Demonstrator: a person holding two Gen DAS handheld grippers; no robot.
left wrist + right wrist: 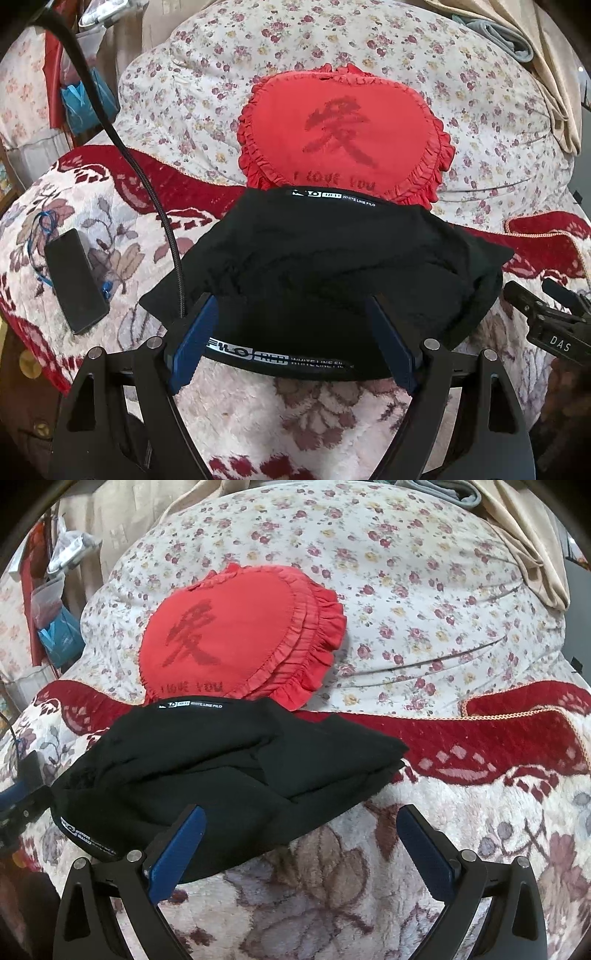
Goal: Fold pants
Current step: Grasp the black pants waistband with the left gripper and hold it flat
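The black pants [325, 266] lie folded in a thick bundle on the floral blanket, a printed waistband at the near edge and another at the far edge. My left gripper [291, 306] is open, its blue pads straddling the near edge of the bundle, holding nothing. In the right wrist view the pants [229, 760] lie left of centre. My right gripper [301, 816] is open and empty, its left finger over the bundle's near edge, its right finger over bare blanket. The right gripper also shows at the left wrist view's right edge [546, 314].
A red heart-shaped cushion [343, 133] lies just behind the pants on a flowered quilt [480, 110]. A black phone [75, 280] with a blue cord lies on the blanket [295, 413] at left. A black cable [122, 147] hangs across the left. Beige cloth [528, 546] lies far right.
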